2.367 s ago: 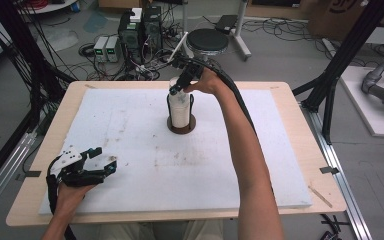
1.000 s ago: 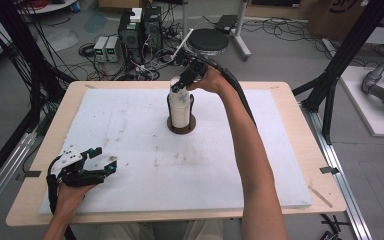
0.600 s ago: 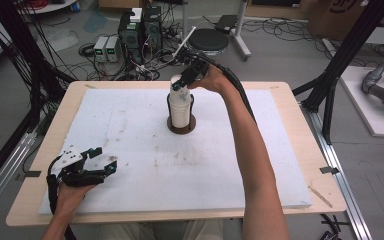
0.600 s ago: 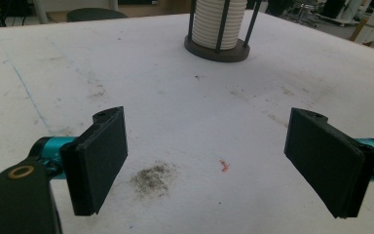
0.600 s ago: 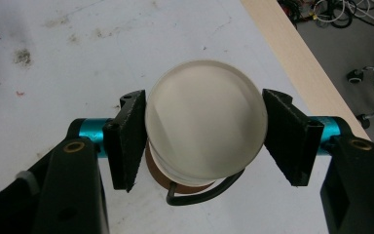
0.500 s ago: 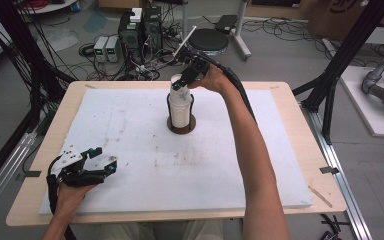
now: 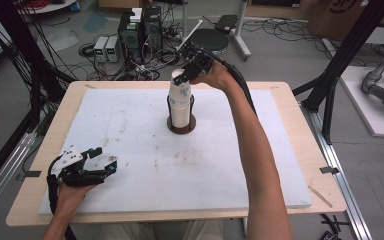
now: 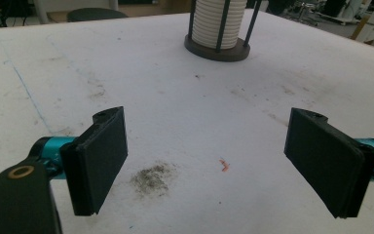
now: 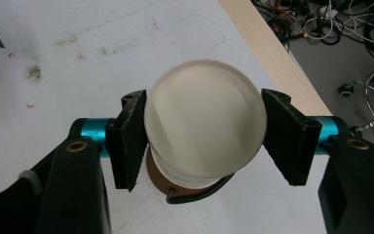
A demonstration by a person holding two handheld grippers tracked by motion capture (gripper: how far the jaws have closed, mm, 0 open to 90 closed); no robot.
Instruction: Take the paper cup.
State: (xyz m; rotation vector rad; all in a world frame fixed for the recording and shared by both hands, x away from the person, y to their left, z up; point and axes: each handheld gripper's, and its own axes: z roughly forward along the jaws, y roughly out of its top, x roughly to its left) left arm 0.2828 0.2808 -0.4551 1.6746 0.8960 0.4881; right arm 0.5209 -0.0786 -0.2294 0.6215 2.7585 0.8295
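1. High view: a white foam-covered table (image 7: 240, 165) with a wooden rim takes up the centre of the frame. The floor beyond it, along the top, carries cables and electronics boxes.
2. Stack of paper cups (image 7: 181, 107) stands upright just above frame centre, inside a holder with a dark round base (image 7: 181, 125) and thin dark upright rods.
3. Top cup (image 7: 180, 86), white with small printed marks, sits higher than the rest of the stack, its lower part still nested in it.
4. Right gripper (image 7: 194, 64) is at top centre, reached in over the stack on an outstretched arm. In the right gripper view its two black jaws sit on either side of the top cup (image 9: 204, 124), pressed against the rim on left and right; it is clamped on that cup. The cup's open mouth faces the camera, and the holder base shows just under it at lower centre.
5. Left gripper (image 7: 87, 167) rests at lower left of the high view, on the foam, well apart from the stack. In the left gripper view (image 8: 207, 156) its jaws stand wide apart with nothing between them but stained foam; the cup stack (image 8: 221, 22) and its base appear at top centre of that view, far off.
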